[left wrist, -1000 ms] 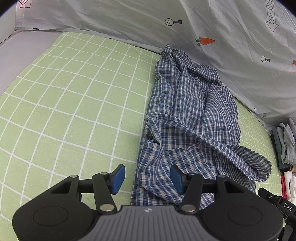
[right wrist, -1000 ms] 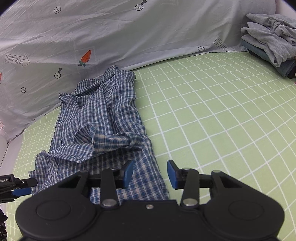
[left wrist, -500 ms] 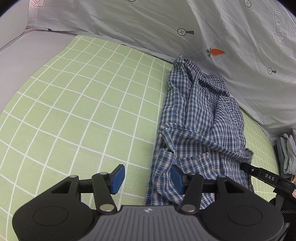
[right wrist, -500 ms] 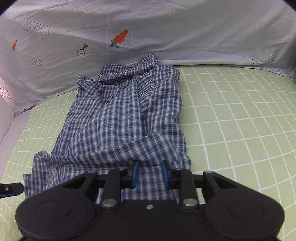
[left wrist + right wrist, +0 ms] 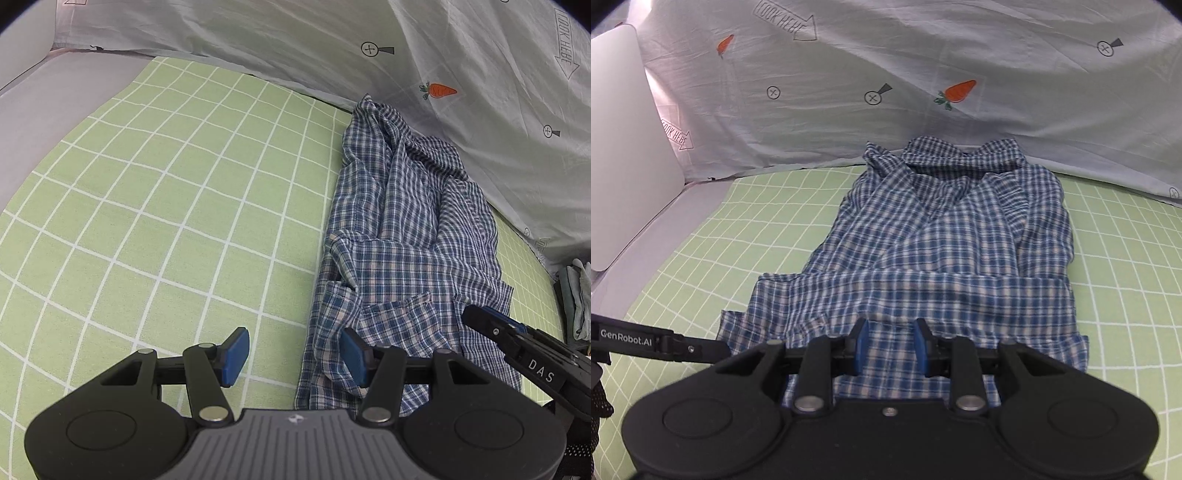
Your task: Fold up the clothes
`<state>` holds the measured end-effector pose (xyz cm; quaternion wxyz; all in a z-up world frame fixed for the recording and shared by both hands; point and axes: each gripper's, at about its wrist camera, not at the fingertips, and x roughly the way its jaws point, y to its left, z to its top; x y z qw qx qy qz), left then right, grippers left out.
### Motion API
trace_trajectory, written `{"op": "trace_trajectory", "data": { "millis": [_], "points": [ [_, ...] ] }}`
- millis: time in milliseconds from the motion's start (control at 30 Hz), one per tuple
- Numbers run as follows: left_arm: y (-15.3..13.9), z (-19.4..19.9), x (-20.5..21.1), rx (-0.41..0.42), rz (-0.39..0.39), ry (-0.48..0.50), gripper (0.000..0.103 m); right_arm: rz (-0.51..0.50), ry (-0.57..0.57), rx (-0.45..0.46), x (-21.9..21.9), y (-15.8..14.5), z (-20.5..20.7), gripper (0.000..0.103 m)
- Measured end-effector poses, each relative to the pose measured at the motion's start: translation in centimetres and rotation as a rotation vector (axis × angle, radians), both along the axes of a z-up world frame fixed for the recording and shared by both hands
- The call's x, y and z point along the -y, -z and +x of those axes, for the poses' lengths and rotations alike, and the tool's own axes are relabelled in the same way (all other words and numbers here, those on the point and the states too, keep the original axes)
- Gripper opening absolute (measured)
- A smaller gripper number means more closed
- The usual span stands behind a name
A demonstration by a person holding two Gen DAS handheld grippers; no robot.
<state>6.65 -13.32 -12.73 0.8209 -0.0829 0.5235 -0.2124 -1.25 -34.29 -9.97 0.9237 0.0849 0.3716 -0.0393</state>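
A blue and white checked shirt (image 5: 402, 240) lies lengthwise on a green grid sheet (image 5: 166, 206), collar toward the back; it also shows in the right wrist view (image 5: 945, 251). A sleeve lies folded across its lower half as a band (image 5: 923, 291). My left gripper (image 5: 293, 352) is open and empty, low over the shirt's near left hem. My right gripper (image 5: 890, 345) is open with a narrow gap, just above the shirt's lower middle, holding nothing. The right gripper also shows in the left wrist view (image 5: 517, 350), and the left one in the right wrist view (image 5: 665, 341).
A pale printed sheet (image 5: 886, 74) hangs as a backdrop behind the shirt. A white panel (image 5: 624, 147) stands at the left. A grey band (image 5: 55, 103) edges the sheet at the left. Stacked grey clothes (image 5: 580, 295) lie at the far right.
My right gripper swung left over the shirt and laid the sleeve across its lower half, its jaws narrowing. My left gripper shifted slightly left, staying open.
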Motion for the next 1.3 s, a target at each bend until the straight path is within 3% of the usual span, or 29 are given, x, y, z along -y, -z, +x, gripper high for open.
{"op": "trace_trajectory", "data": {
  "millis": [367, 400, 433, 500, 667, 767, 867, 933, 1067, 1167, 1233, 1300],
  "points": [
    [0.4, -0.1, 0.5, -0.012, 0.008, 0.030, 0.056, -0.035, -0.199, -0.045, -3.4, 1.2, 2.6, 0.028],
    [0.4, -0.1, 0.5, -0.013, 0.008, 0.031, 0.056, -0.041, -0.199, -0.039, -3.3, 1.1, 2.6, 0.023],
    [0.4, -0.1, 0.5, -0.014, 0.008, 0.032, 0.056, -0.047, -0.199, -0.034, -3.2, 1.1, 2.6, 0.011],
    [0.4, -0.2, 0.6, -0.013, 0.006, 0.036, 0.056, -0.059, -0.199, -0.023, -3.1, 1.0, 2.6, 0.002],
    [0.3, -0.1, 0.5, -0.012, -0.006, 0.044, 0.056, -0.079, -0.082, 0.065, -1.0, -0.8, 1.8, 0.000],
    [0.5, -0.1, 0.5, -0.021, -0.007, 0.042, 0.056, -0.031, -0.041, 0.066, 0.6, -1.3, 1.9, 0.000],
    [0.7, -0.1, 0.6, -0.031, -0.009, 0.039, 0.056, -0.015, -0.117, 0.031, -0.4, -0.9, 2.0, 0.007],
    [0.8, -0.1, 0.6, -0.035, -0.008, 0.039, 0.056, -0.037, -0.171, 0.008, -1.8, -0.3, 2.1, 0.030],
    [0.6, -0.3, 0.4, -0.029, 0.003, 0.039, 0.056, -0.057, -0.211, -0.048, -3.7, 1.2, 2.7, 0.033],
    [0.6, -0.3, 0.1, -0.033, 0.005, 0.036, 0.057, -0.085, -0.232, -0.063, -4.2, 1.8, 2.8, 0.025],
    [0.7, -0.3, 0.1, -0.039, 0.007, 0.034, 0.057, -0.106, -0.251, -0.067, -4.4, 2.1, 2.7, 0.002],
    [0.7, -0.3, 0.2, -0.042, 0.008, 0.034, 0.057, -0.100, -0.231, -0.040, -3.9, 1.8, 2.4, 0.001]
  ]
}}
